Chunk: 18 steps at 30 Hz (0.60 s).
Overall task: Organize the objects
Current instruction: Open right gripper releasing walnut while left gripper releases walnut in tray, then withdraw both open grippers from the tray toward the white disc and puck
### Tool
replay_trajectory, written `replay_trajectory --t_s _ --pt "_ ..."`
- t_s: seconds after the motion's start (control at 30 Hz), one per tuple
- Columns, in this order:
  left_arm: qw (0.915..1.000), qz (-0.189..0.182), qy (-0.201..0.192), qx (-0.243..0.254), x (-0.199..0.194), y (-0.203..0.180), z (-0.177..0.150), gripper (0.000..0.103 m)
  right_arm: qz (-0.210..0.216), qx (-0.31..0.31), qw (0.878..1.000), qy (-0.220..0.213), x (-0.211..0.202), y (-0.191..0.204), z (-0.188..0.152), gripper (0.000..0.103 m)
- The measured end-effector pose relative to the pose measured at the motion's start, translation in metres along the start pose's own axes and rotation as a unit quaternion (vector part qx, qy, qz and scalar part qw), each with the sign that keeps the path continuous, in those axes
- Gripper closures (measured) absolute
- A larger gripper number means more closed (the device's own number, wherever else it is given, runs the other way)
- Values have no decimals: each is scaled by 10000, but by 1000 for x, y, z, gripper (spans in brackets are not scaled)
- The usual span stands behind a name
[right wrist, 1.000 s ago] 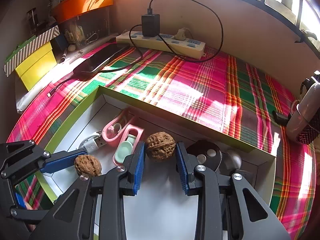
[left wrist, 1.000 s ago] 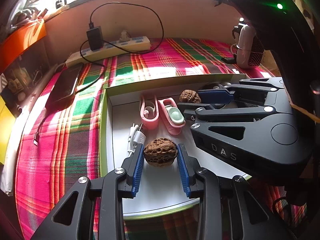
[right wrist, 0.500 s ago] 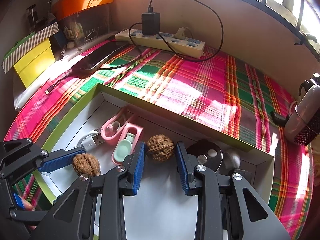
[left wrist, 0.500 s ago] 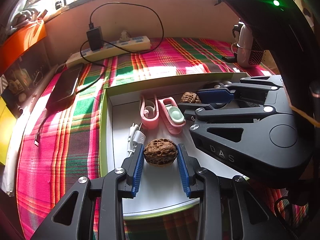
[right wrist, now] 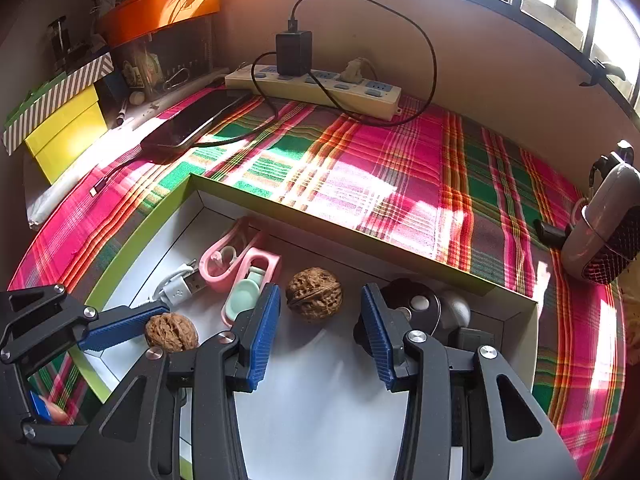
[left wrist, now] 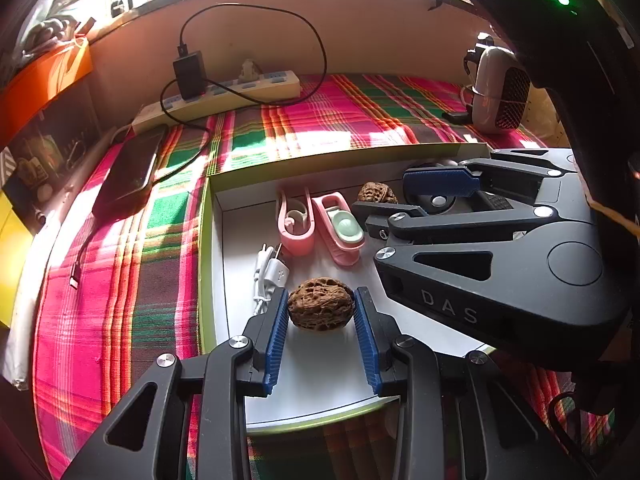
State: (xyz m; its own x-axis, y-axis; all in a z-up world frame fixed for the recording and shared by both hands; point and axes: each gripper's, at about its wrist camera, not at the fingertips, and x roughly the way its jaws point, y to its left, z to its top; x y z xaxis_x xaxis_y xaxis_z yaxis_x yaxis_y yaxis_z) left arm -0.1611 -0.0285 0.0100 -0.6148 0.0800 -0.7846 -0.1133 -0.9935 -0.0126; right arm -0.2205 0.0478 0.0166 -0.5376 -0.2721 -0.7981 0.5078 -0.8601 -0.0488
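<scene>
Black round parts [right wrist: 416, 306] lie half hidden behind the right gripper [right wrist: 318, 326], whose jaws, just opening, flank a freed walnut [right wrist: 314, 293] in the tray [right wrist: 236, 196], while the left gripper [left wrist: 321, 322] clamps another walnut [left wrist: 321, 309] beside a white cable [left wrist: 267, 276].

A pink, green and orange plaid cloth [right wrist: 360, 184] covers the surface. At its far edge, against the wall, lies a cream plastic power strip [right wrist: 316, 90] with a black charger block [right wrist: 293, 53] plugged in and a black cable [right wrist: 424, 52] looping above it. Left of the strip a dark smartphone [right wrist: 192, 122] lies flat. Far left stand a yellow box [right wrist: 66, 136], a striped box [right wrist: 56, 98] and an orange box [right wrist: 160, 10]. At the right edge sits a white rounded device with a dark mesh face [right wrist: 604, 236]
</scene>
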Motion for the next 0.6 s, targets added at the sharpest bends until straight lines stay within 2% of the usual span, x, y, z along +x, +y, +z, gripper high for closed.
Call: replay_trajectory --t_s 0.6 --pt "9997 -6 -236 -105 -28 -1 -10 72 4 381 9988 -307 -36 -3 -13 56"
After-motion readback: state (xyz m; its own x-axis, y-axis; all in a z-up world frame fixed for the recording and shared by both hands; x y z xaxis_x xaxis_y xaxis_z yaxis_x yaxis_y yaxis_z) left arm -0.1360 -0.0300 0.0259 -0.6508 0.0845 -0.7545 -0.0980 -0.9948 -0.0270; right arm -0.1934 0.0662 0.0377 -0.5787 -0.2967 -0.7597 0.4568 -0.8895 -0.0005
